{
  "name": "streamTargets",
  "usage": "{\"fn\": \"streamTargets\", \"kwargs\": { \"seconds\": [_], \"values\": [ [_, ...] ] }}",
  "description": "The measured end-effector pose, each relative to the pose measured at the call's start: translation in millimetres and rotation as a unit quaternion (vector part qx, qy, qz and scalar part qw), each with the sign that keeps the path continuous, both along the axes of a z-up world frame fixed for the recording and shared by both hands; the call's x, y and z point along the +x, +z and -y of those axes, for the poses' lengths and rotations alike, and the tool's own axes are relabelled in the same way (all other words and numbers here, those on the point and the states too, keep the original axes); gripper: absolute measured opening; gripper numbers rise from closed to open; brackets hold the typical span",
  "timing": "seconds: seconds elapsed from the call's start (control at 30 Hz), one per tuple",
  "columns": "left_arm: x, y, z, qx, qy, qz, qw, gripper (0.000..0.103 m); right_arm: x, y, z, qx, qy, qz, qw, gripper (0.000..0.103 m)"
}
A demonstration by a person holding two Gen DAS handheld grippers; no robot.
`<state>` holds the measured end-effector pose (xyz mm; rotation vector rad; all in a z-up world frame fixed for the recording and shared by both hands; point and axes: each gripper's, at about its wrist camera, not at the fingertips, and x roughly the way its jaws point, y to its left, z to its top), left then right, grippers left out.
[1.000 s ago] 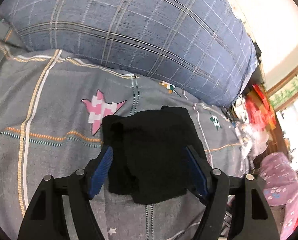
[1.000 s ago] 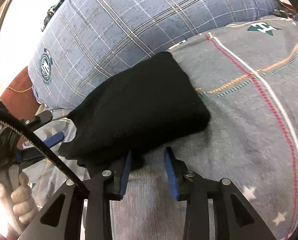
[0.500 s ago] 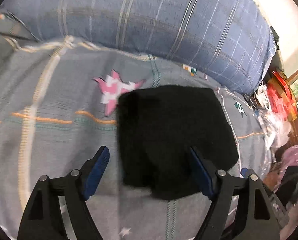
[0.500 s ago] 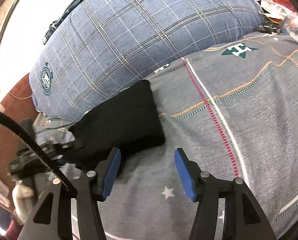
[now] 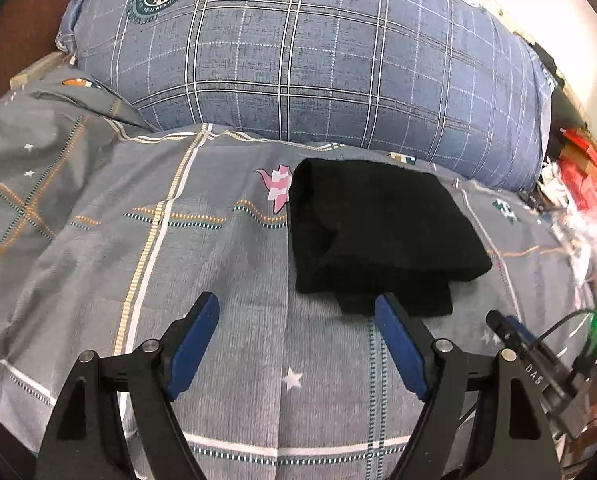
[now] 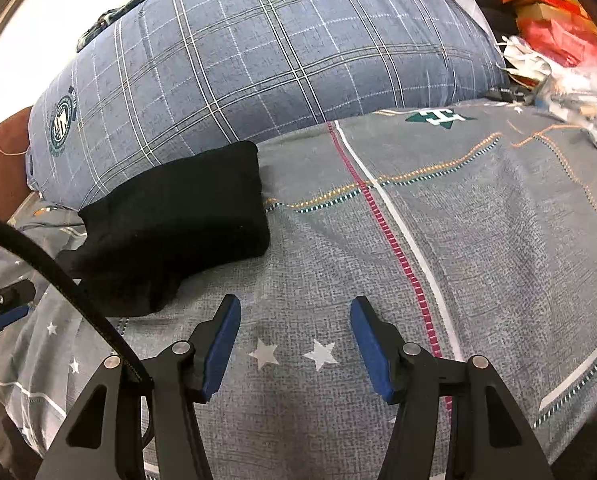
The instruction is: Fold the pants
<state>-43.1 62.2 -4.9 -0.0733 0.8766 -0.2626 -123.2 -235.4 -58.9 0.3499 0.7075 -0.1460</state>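
Note:
The black pants (image 5: 378, 236) lie folded into a thick, compact bundle on the grey patterned bedsheet (image 5: 146, 248), just in front of the pillow. They also show at the left in the right wrist view (image 6: 178, 224). My left gripper (image 5: 296, 312) is open and empty, just short of the bundle's near edge. My right gripper (image 6: 294, 316) is open and empty over bare sheet (image 6: 438, 240), to the right of the bundle and apart from it. Part of the left gripper (image 6: 2, 308) shows at the left edge of the right wrist view.
A large blue plaid pillow (image 5: 318, 64) lies across the back of the bed, also in the right wrist view (image 6: 278, 52). Red boxes and plastic bags (image 6: 554, 40) pile up beyond the bed's right side. A brown headboard (image 5: 10, 20) stands at the far left.
Both grippers have pulled back from the folded pants. The right gripper has opened wide and shifted right. The left gripper no longer straddles the bundle.

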Motion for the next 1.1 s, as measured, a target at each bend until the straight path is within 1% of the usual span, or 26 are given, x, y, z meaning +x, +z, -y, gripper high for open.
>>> {"fn": "streamTargets", "kwargs": {
  "seconds": [0.23,0.47,0.7,0.8,1.1],
  "values": [
    [-22,-7,9,0.035,-0.009,0.003,0.9993,0.08,-3,-1,-14,-0.028,0.01,0.004,1.0,0.066],
    [-46,-4,22,0.081,-0.017,0.037,0.9959,0.08,-9,2,-21,-0.043,0.013,0.014,0.999,0.07],
    [-65,1,33,0.093,-0.033,0.047,0.994,0.08,-13,2,-28,-0.057,0.02,0.015,0.998,0.073],
    [-71,3,37,0.096,-0.04,0.05,0.9933,0.08,-14,2,-29,-0.064,0.021,0.018,0.998,0.076],
    [-74,0,46,0.09,-0.051,0.039,0.9938,0.08,-12,-1,-28,-0.06,0.021,0.013,0.998,0.077]
  ]
}}
